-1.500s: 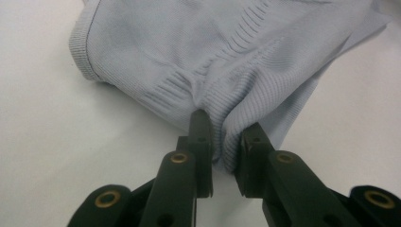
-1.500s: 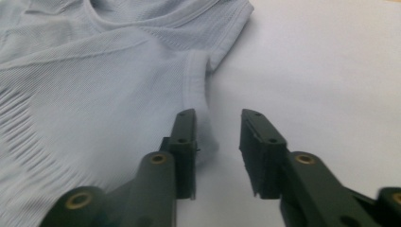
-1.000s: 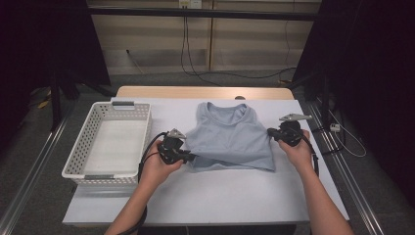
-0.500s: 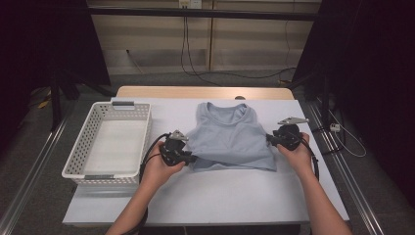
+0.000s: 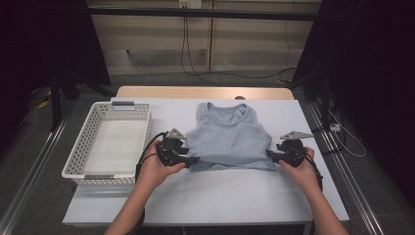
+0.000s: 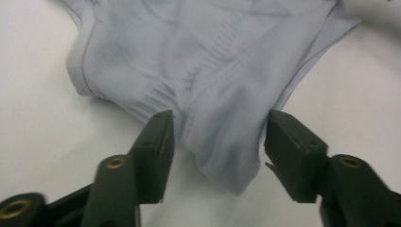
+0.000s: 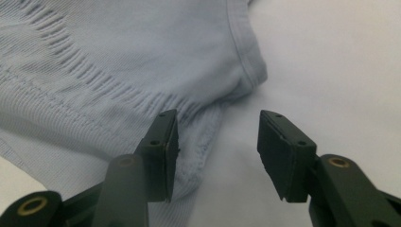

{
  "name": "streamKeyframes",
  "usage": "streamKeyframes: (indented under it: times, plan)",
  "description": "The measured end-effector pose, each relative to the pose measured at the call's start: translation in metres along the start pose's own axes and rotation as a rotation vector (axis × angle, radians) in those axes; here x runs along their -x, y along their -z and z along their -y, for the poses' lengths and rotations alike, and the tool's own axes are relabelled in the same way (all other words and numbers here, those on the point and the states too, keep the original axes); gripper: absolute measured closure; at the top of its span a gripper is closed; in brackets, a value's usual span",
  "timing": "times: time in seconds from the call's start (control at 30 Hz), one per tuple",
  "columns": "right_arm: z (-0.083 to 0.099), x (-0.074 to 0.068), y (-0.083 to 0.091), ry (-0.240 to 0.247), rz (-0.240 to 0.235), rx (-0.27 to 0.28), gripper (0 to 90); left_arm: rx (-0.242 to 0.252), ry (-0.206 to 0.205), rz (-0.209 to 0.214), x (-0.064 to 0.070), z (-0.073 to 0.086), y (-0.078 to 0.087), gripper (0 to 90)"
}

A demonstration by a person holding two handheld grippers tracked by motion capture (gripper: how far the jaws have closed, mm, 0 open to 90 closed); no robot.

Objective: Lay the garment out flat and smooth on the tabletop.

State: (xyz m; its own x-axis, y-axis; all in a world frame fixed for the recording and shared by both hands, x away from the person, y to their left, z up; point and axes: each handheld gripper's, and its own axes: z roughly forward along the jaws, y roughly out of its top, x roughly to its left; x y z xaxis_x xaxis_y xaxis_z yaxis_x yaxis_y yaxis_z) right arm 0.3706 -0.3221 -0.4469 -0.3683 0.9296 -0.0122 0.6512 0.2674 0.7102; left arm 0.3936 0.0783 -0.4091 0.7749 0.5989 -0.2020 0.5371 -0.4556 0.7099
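Note:
A pale blue sleeveless top (image 5: 227,139) lies flat on the white table, neckline toward the far edge. My left gripper (image 5: 192,159) is at its lower left corner, jaws open, and a fold of the ribbed hem (image 6: 222,146) lies between them. My right gripper (image 5: 270,155) is at the lower right corner, also open. The hem corner (image 7: 201,142) lies beside its left jaw, with bare table between the jaws.
A white slatted basket (image 5: 85,147) stands on the left part of the table (image 5: 220,196). The table's wooden far edge (image 5: 205,92) runs behind the top. Metal rails and cables lie on the floor at both sides.
Both grippers have stayed at the hem corners; the right one has shifted slightly down and toward the near edge. The top's lower edge looks a little more stretched sideways.

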Motion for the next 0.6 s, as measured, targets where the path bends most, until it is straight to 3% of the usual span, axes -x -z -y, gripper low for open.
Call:
streamKeyframes:
  times: [0.03,0.07,0.1,0.17,0.23,0.4,0.6]
  plan:
    - [0.002,0.001,-0.001,-0.002,0.0,-0.006,60.4,0.007,0.008,-0.008,-0.001,-0.001,0.002,39.7]
    - [0.003,0.001,-0.001,0.005,-0.034,-0.023,70.9,0.008,0.016,-0.013,-0.001,-0.001,0.004,37.2]
    - [0.003,0.0,-0.002,0.003,-0.059,-0.033,75.1,0.019,0.024,-0.014,-0.003,-0.001,0.005,35.0]
    - [0.003,-0.002,-0.003,0.024,-0.064,-0.035,85.9,0.029,0.04,-0.024,-0.005,0.0,0.005,31.7]
    - [0.001,-0.003,-0.001,0.049,-0.016,-0.012,87.7,0.044,0.041,-0.027,-0.008,0.0,0.006,30.5]
    - [0.001,0.003,0.004,0.023,-0.026,0.013,88.7,0.058,0.075,-0.039,-0.013,0.002,0.009,29.0]
    - [0.005,0.001,0.009,0.009,-0.032,0.027,74.3,0.005,0.084,-0.055,-0.014,0.011,-0.012,33.3]
